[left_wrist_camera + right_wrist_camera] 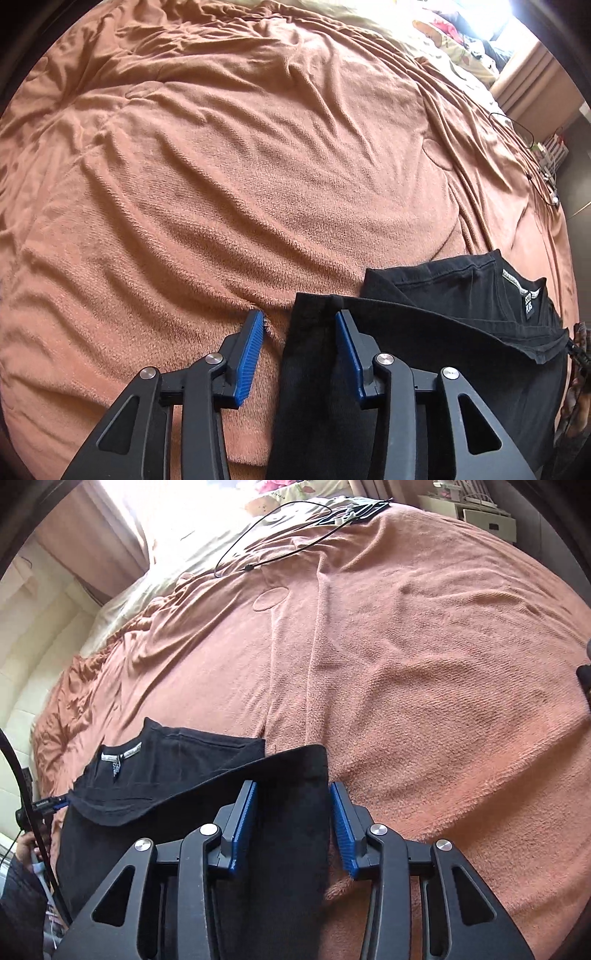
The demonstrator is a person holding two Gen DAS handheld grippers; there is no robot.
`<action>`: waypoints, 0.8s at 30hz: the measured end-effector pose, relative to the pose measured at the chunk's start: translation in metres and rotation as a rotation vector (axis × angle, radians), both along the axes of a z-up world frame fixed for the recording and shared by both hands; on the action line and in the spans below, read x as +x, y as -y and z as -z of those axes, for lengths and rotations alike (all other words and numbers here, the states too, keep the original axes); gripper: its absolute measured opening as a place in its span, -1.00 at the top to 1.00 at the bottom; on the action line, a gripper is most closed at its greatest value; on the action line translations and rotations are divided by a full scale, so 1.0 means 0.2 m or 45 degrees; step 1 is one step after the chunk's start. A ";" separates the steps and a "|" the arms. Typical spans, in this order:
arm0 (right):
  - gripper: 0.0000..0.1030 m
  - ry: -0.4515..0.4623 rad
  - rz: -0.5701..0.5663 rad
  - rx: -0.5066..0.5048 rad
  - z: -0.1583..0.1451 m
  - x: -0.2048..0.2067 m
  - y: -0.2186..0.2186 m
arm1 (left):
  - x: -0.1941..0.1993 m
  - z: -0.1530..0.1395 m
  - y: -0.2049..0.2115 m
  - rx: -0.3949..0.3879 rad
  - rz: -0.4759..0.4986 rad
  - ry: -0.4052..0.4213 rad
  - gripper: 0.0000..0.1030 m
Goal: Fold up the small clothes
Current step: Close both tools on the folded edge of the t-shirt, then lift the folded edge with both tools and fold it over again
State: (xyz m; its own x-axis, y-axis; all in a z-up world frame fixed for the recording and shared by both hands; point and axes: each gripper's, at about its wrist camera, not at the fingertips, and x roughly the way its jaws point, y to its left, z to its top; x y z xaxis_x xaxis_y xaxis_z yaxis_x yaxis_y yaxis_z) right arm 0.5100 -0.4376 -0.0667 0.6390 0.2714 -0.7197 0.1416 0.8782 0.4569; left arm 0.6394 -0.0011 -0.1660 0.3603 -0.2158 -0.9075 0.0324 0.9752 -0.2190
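A black garment [461, 295] lies on the brown blanket [258, 166], its white neck label [524, 291] facing up and a folded layer drawn over its lower part. My left gripper [300, 315] straddles the garment's left edge: the right pad rests on black cloth and the left pad on the blanket, with a gap showing. In the right wrist view the same garment [166, 768] lies at lower left. My right gripper [292, 786] straddles its right edge, and flat, unbunched cloth fills the space between the blue pads.
The brown blanket [424, 664] covers the whole bed. A thin black cable [266, 528] loops near a patterned pillow [454, 48] at the far end. A person's hand [26, 845] shows at the lower left. A white cabinet [487, 520] stands beyond the bed.
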 end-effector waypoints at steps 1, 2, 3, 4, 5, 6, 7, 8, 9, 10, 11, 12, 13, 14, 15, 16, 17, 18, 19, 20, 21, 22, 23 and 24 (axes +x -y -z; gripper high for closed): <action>0.51 -0.006 0.000 -0.011 0.01 0.01 0.00 | 0.00 0.00 -0.01 -0.012 -0.001 0.002 0.18; 0.56 -0.007 0.005 -0.017 0.02 0.01 0.00 | 0.00 0.01 -0.01 -0.027 -0.006 0.004 0.22; 0.71 -0.004 0.011 -0.021 0.02 0.01 0.01 | 0.00 0.01 -0.02 -0.034 -0.007 0.009 0.29; 0.92 -0.004 0.019 -0.029 0.02 0.01 0.01 | 0.00 0.01 -0.02 -0.034 -0.003 0.014 0.33; 0.96 -0.002 0.027 -0.039 0.01 0.01 0.01 | -0.01 0.00 -0.01 -0.036 0.007 0.022 0.49; 0.96 0.011 0.032 -0.043 -0.01 0.00 0.01 | -0.01 0.00 0.00 -0.046 0.021 0.030 0.86; 0.97 0.025 0.036 -0.053 -0.03 -0.01 0.00 | -0.01 -0.01 0.01 -0.033 0.029 0.031 0.94; 0.97 0.038 0.039 -0.066 -0.05 -0.02 0.00 | -0.01 -0.02 0.02 -0.005 0.029 0.041 0.93; 0.97 0.047 0.042 -0.077 -0.06 -0.05 -0.01 | -0.02 -0.03 0.03 0.006 0.030 0.052 0.94; 0.97 0.056 0.045 -0.085 -0.08 -0.07 -0.02 | -0.02 -0.05 0.03 0.009 0.030 0.064 0.94; 0.97 0.064 0.049 -0.093 -0.10 -0.09 -0.03 | -0.03 -0.07 0.02 0.008 0.029 0.077 0.94; 0.98 0.072 0.054 -0.099 -0.12 -0.10 -0.04 | -0.04 -0.09 0.02 0.001 0.028 0.091 0.94; 0.98 0.079 0.058 -0.104 -0.13 -0.12 -0.04 | -0.04 -0.11 0.01 -0.006 0.027 0.106 0.94; 0.98 0.089 0.061 -0.109 -0.15 -0.13 -0.05 | -0.05 -0.13 0.00 -0.011 0.025 0.119 0.94; 0.98 0.099 0.063 -0.117 -0.17 -0.15 -0.06 | -0.06 -0.16 -0.01 -0.015 0.024 0.132 0.94; 0.98 0.110 0.065 -0.124 -0.19 -0.17 -0.06 | -0.07 -0.18 -0.01 -0.019 0.025 0.146 0.94; 0.98 0.119 0.067 -0.132 -0.21 -0.19 -0.06 | -0.09 -0.21 -0.02 -0.021 0.028 0.163 0.94; 0.98 0.128 0.069 -0.139 -0.23 -0.21 -0.06 | -0.10 -0.24 -0.02 -0.021 0.030 0.180 0.94; 0.98 0.136 0.071 -0.145 -0.24 -0.23 -0.06 | -0.11 -0.27 -0.02 -0.024 0.031 0.194 0.94; 0.98 0.146 0.078 -0.151 -0.26 -0.24 -0.07 | -0.12 -0.29 -0.02 -0.028 0.033 0.207 0.94; 0.98 0.154 0.083 -0.152 -0.27 -0.26 -0.07 | -0.13 -0.32 -0.02 -0.027 0.034 0.218 0.94; 0.98 0.162 0.086 -0.152 -0.29 -0.27 -0.07 | -0.14 -0.34 -0.03 -0.022 0.032 0.228 0.94; 0.98 0.171 0.089 -0.154 -0.30 -0.29 -0.07 | -0.16 -0.37 -0.03 -0.021 0.029 0.239 0.94; 0.98 0.182 0.092 -0.158 -0.32 -0.30 -0.08 | -0.17 -0.39 -0.04 -0.023 0.024 0.249 0.94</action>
State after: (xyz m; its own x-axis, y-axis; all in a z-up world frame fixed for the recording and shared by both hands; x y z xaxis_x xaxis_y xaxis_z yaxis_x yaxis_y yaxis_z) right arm 0.4496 -0.4226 -0.0025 0.7518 0.1361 -0.6452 0.1474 0.9190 0.3657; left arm 0.6060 0.0063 -0.0890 0.5251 -0.2400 -0.8165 0.0944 0.9699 -0.2244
